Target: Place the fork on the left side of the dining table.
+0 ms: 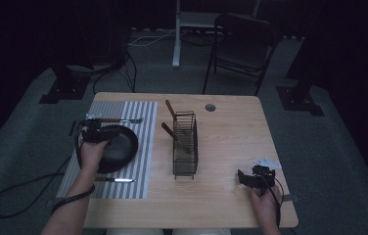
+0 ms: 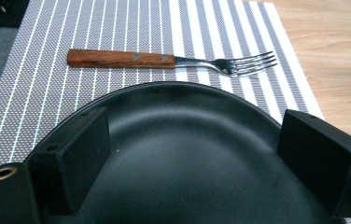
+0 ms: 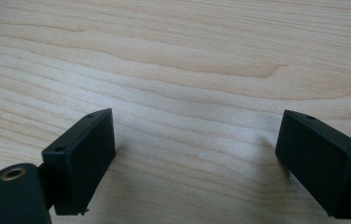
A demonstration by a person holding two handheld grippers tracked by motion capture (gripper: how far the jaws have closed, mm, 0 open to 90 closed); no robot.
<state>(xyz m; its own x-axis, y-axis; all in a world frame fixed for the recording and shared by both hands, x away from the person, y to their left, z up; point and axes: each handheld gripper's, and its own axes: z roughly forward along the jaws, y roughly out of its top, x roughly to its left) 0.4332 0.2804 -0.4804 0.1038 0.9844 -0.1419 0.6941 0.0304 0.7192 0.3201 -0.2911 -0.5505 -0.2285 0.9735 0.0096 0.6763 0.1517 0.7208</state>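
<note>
1. Far left on the counter (image 1: 231, 127): a striped placemat (image 1: 145, 147), grey with white lines, running from the far edge toward the near edge.
2. On the mat's far part, a fork (image 2: 173, 60) with a wooden handle, lying flat, tines pointing toward the bare wood; close beyond the plate's rim, not touching it.
3. Centred on the mat, a black plate (image 2: 183, 135), round and shallow, resting flat.
4. Over the plate's left half, the left hand-held gripper (image 2: 192, 158), jaws spread wide, nothing pinched between the pads; plate surface visible in the gap, fork lying free ahead.
5. Near edge of the mat, a knife (image 1: 115, 180) with a wooden handle, lying flat just beside the plate's near rim, blade pointing right.
6. Middle of the counter, a black wire basket (image 1: 185, 144), long and narrow, standing upright just right of the mat; two wooden-handled utensils (image 1: 171, 131) leaning out of its far end.
7. Further back, a small round hole (image 1: 210, 107) in the wood.
8. Right near corner, the right hand-held gripper (image 3: 197, 158), held low over bare wood, jaws wide apart, nothing between them, well apart from the basket.
</note>
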